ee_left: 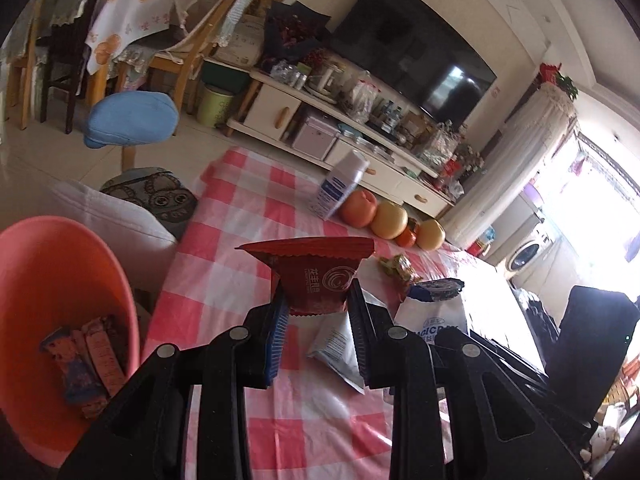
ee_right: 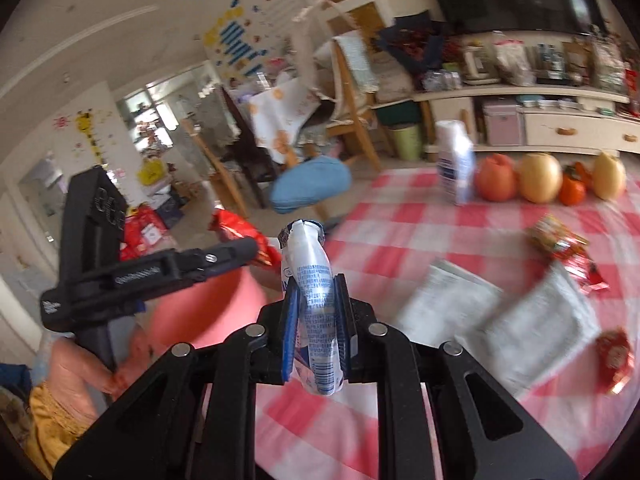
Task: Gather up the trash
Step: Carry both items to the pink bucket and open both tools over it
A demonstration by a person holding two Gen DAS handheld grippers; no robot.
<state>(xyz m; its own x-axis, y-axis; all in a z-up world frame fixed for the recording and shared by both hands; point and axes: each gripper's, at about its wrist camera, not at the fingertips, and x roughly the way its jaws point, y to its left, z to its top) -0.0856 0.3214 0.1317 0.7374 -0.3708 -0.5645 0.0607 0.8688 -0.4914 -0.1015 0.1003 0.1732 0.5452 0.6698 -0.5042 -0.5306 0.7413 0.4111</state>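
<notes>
My left gripper (ee_left: 318, 300) is shut on a dark red snack wrapper (ee_left: 316, 276), held above the pink-checked tablecloth (ee_left: 240, 208). To its left stands a pink bin (ee_left: 60, 264) holding several wrappers. My right gripper (ee_right: 318, 300) is shut on a crumpled white-and-blue packet (ee_right: 314, 300), lifted over the table's left edge. In the right wrist view the left gripper body (ee_right: 120, 272), in a person's hand (ee_right: 80, 360), hangs over the pink bin (ee_right: 200, 312) with the red wrapper (ee_right: 240, 240). White flat sachets (ee_right: 500, 312) and red wrappers (ee_right: 576, 260) lie on the cloth.
A white carton (ee_left: 340, 188) stands by a row of fruit (ee_left: 392, 220) at the table's far edge. A blue-cushioned stool (ee_left: 132, 120), chairs and a TV cabinet (ee_left: 320, 128) stand beyond. A white pouch (ee_left: 436, 312) and green candy wrappers (ee_left: 400, 266) lie right of the left gripper.
</notes>
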